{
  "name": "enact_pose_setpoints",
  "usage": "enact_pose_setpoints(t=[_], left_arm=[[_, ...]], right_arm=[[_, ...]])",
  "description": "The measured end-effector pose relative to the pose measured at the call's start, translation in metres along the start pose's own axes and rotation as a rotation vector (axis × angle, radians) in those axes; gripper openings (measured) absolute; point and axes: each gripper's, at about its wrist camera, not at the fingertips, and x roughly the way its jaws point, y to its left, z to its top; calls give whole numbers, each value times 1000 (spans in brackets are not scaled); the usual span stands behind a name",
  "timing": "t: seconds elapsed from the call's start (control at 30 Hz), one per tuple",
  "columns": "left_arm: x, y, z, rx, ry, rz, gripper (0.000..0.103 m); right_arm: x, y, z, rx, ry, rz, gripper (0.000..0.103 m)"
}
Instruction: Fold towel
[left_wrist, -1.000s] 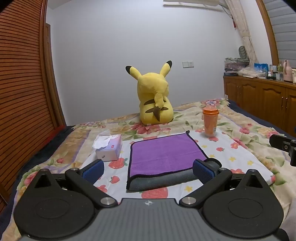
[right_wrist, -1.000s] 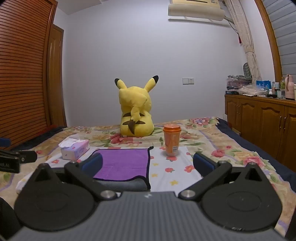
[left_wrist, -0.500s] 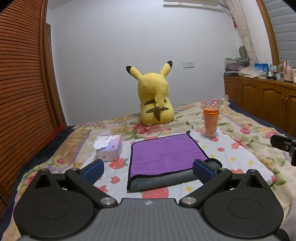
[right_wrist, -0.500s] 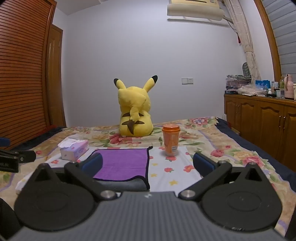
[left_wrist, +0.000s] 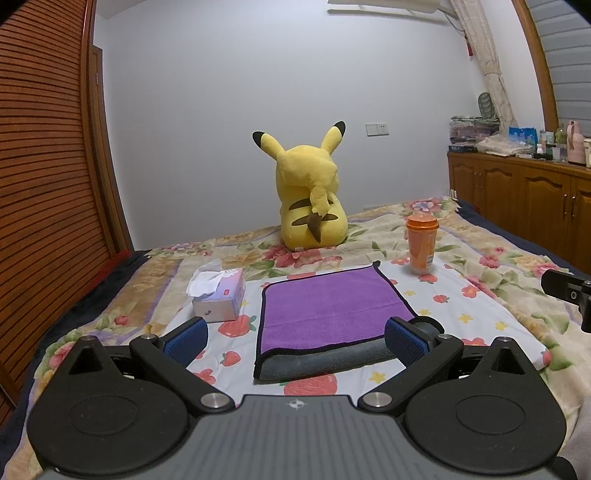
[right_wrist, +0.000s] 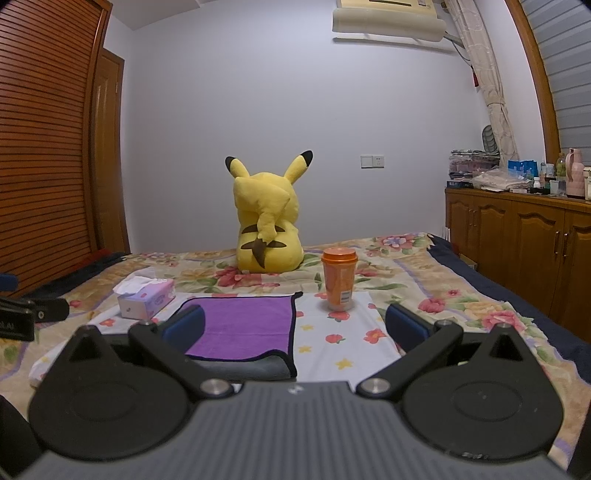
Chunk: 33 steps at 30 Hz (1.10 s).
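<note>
On the floral bed (left_wrist: 491, 254), from left to right, sit a tissue box (left_wrist: 219, 297), a purple towel (left_wrist: 328, 310) lying flat with its grey underside showing along the near edge, and an orange cup (left_wrist: 422, 244); a yellow plush (left_wrist: 312, 206) sits behind. The left gripper (left_wrist: 295, 341) and right gripper (right_wrist: 295, 326) both hang above the near edge, fingers wide apart, holding nothing.
</note>
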Motion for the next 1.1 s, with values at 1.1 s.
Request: enact_pose_setpoints(t=[1.1], left_arm=[[0, 0, 0, 0, -2, -2, 103]], right_arm=[[0, -2, -1, -4, -2, -1, 103]])
